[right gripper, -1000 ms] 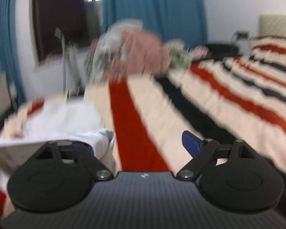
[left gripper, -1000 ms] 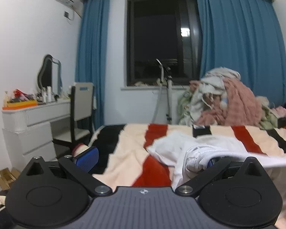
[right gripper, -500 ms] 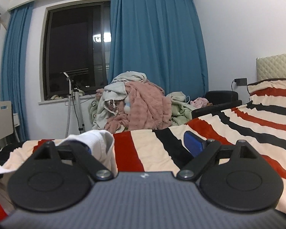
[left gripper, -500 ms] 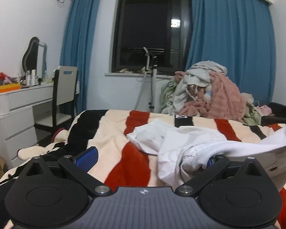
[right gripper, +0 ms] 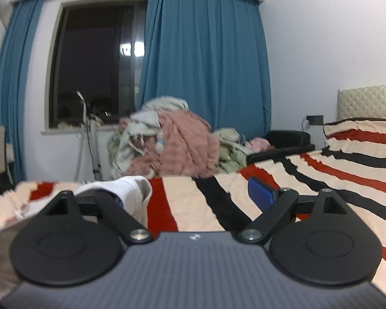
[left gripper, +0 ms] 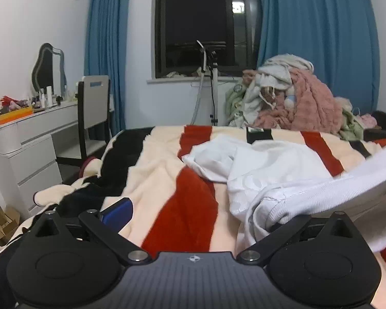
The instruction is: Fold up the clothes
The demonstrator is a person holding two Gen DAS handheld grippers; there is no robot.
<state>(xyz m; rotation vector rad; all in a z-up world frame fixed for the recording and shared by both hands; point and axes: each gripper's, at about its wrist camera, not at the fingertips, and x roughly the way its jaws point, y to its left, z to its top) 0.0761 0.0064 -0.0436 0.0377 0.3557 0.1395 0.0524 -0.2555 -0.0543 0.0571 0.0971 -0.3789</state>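
A white garment lies crumpled on the striped bedspread. Its ribbed hem drapes over the right-hand finger of my left gripper and stretches off to the right. That finger is hidden; the blue left finger is bare, and the jaws stand wide apart. In the right wrist view the same white garment hangs over the left-hand finger of my right gripper. Its blue right finger is bare, and only bedspread shows between the wide jaws.
A heap of pink, green and grey clothes sits beyond the bed's far edge, under the window. A white dresser with a mirror and a chair stand at the left. A black box lies on the bed behind the garment.
The left gripper has sunk a little and tipped down toward the bed. The right gripper has swung up from looking down at the bed to nearly level. The garment stays hooked on both.
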